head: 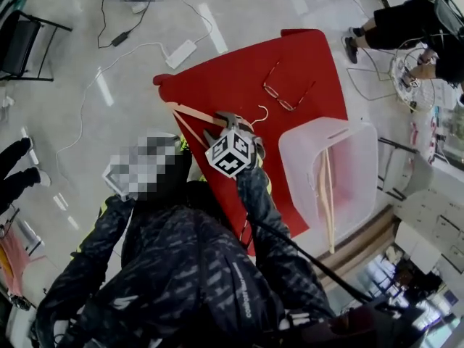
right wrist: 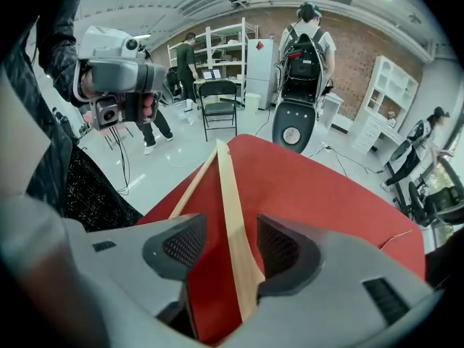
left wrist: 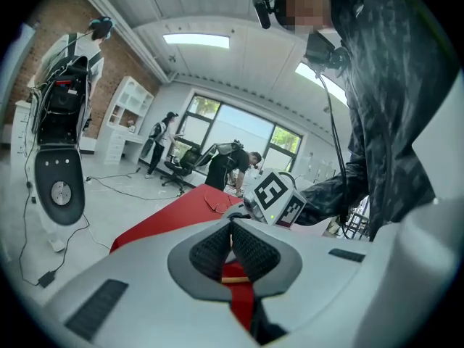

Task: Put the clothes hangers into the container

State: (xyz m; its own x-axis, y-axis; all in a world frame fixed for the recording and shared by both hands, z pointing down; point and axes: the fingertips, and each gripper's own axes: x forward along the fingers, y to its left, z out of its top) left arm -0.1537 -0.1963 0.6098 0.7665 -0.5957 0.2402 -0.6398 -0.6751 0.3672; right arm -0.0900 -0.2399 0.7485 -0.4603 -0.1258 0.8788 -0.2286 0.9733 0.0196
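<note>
A wooden clothes hanger (head: pixel 190 112) lies near the left edge of the red table (head: pixel 290 56). My right gripper (head: pixel 228 122) points down over it. In the right gripper view the hanger's arm (right wrist: pixel 232 201) runs between the pads of my right gripper (right wrist: pixel 232 241), which is open and not pressing on it. My left gripper (left wrist: pixel 232 239) has its pads together with nothing in them; a hand holds it (right wrist: pixel 119 78) above the floor, left of the table. A clear plastic container (head: pixel 355 143) at the table's right holds wooden hangers (head: pixel 326 187).
A thin wire hanger (head: pixel 286 96) lies on the far part of the table. Cables and a power strip (head: pixel 181 53) lie on the floor. A folding chair (right wrist: pixel 217 104), a white machine (right wrist: pixel 297 114) and several people stand around the room.
</note>
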